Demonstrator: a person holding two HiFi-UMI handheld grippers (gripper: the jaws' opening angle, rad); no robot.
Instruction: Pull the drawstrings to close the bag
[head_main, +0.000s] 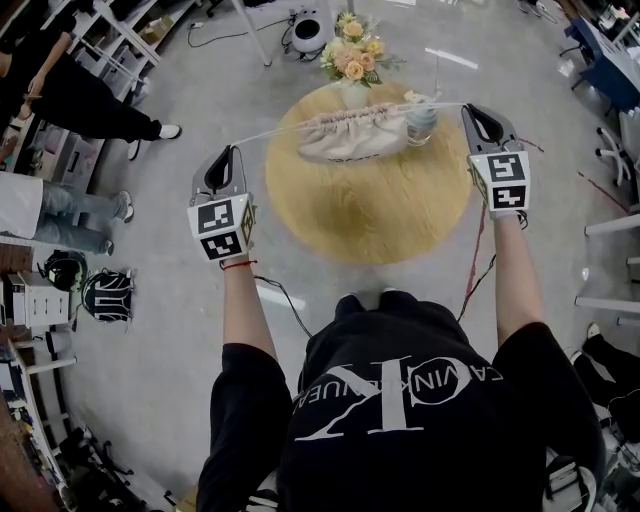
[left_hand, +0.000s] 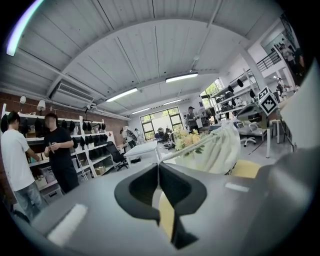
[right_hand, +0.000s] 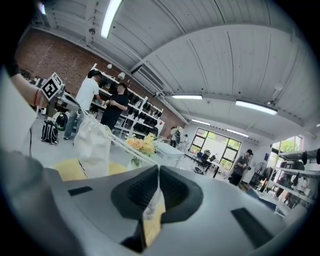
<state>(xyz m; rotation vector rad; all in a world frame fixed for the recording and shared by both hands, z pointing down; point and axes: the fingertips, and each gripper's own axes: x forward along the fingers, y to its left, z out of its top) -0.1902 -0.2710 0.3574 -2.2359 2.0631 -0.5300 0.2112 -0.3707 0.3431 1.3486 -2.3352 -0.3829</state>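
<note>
Cream bag is lying gathered on the wooden table, you are holding its drawstrings taut, left gripper left of the bag, right gripper right of it, both jaws clamping tight on string.

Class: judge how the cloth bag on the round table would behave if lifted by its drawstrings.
Probably floppy: the bag is gathered into soft pleats along its mouth. Likely light for its size: the thin drawstrings stretch taut from it without sagging. Lifted, it would probably droop and swing beneath the cords.
</note>
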